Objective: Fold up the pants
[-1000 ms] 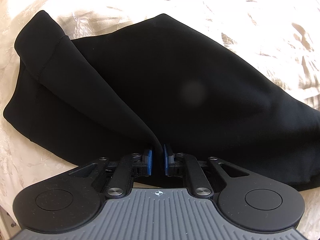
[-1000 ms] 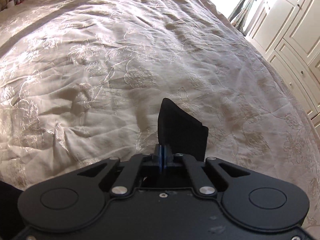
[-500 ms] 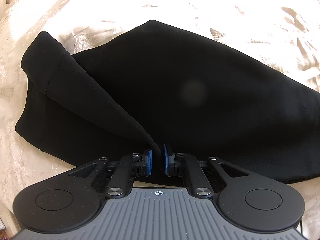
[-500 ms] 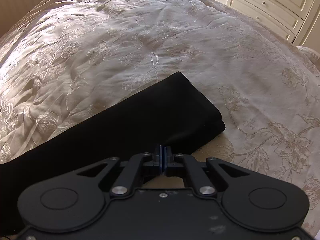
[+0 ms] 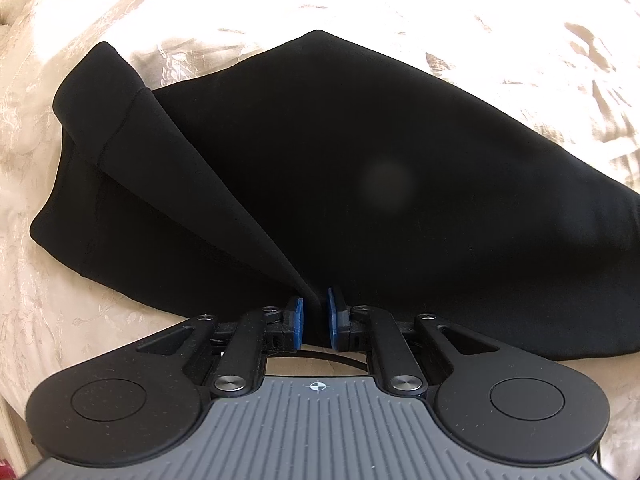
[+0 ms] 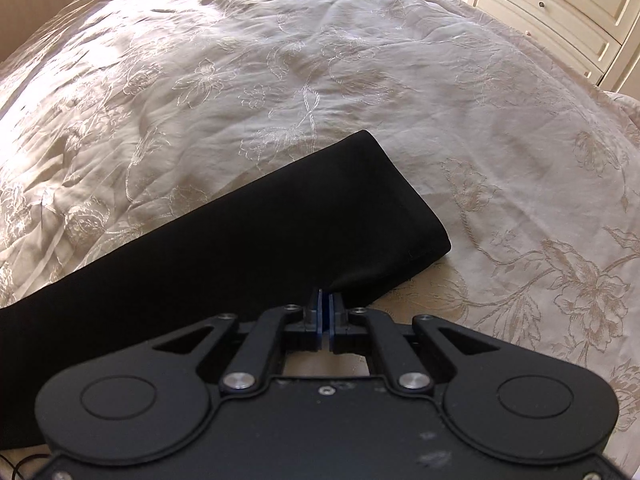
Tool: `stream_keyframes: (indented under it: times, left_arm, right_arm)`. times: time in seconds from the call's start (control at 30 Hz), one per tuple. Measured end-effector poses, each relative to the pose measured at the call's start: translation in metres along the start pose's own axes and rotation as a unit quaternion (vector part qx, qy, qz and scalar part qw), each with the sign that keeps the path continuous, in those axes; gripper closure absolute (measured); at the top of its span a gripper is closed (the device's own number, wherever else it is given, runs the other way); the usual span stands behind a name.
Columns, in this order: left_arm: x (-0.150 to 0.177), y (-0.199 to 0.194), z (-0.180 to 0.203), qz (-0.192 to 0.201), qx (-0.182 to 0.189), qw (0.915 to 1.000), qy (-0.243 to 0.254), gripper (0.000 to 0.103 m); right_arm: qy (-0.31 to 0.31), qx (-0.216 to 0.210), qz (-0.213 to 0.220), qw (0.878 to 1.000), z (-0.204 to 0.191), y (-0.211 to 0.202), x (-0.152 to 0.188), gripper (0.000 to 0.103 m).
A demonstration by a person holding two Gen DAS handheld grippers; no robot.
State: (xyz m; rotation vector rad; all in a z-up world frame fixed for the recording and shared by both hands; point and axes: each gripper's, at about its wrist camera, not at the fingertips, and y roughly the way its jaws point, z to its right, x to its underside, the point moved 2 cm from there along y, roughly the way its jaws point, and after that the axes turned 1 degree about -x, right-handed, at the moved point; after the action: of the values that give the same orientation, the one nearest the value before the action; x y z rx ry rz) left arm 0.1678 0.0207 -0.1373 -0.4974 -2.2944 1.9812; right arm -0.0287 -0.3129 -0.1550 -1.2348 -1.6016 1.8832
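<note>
The black pants lie spread on the cream bedspread, the waistband end folded over at the upper left. My left gripper is shut on a ridge of the pants' near edge between its blue pads. In the right wrist view the leg end of the pants lies flat on the bed, its hem at the right. My right gripper is shut on the near edge of that leg end.
The embroidered cream bedspread stretches far ahead and to both sides. White cupboard doors and drawers stand past the bed at the upper right. The bed's edge runs near the lower left in the left wrist view.
My right gripper has brought the leg end down from hanging in the air to lying flat on the bed. The left view has shifted slightly; its grip is the same.
</note>
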Motion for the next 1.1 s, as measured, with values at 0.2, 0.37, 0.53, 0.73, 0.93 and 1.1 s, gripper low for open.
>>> stream_keyframes:
  times: [0.2, 0.37, 0.53, 0.73, 0.93, 1.1]
  left_arm:
    - [0.008, -0.019, -0.028, -0.004, 0.038, 0.9978, -0.055, 0.090]
    - [0.023, -0.029, -0.047, -0.005, 0.029, 0.9957, -0.088, 0.090]
    - [0.036, -0.041, -0.072, 0.007, -0.011, 0.9938, -0.111, 0.090]
    - [0.041, -0.041, -0.106, 0.010, -0.032, 0.9907, -0.132, 0.090]
    - [0.029, -0.029, -0.147, 0.009, -0.024, 0.9883, -0.150, 0.090]
    - [0.009, -0.007, -0.187, 0.005, -0.014, 0.9903, -0.138, 0.090]
  right_arm:
    - [-0.003, -0.004, -0.009, 1.000, 0.002, 0.000, -0.005, 0.093]
    - [-0.011, -0.010, -0.006, 1.000, 0.005, -0.004, -0.004, 0.089]
    - [-0.021, -0.013, 0.017, 1.000, 0.007, -0.017, -0.003, 0.088]
    - [-0.065, -0.020, 0.063, 0.996, -0.009, -0.045, -0.001, 0.086]
    - [-0.130, -0.099, 0.084, 0.983, -0.063, -0.078, 0.014, 0.077]
    - [-0.189, -0.213, 0.048, 0.957, -0.143, -0.097, 0.044, 0.074]
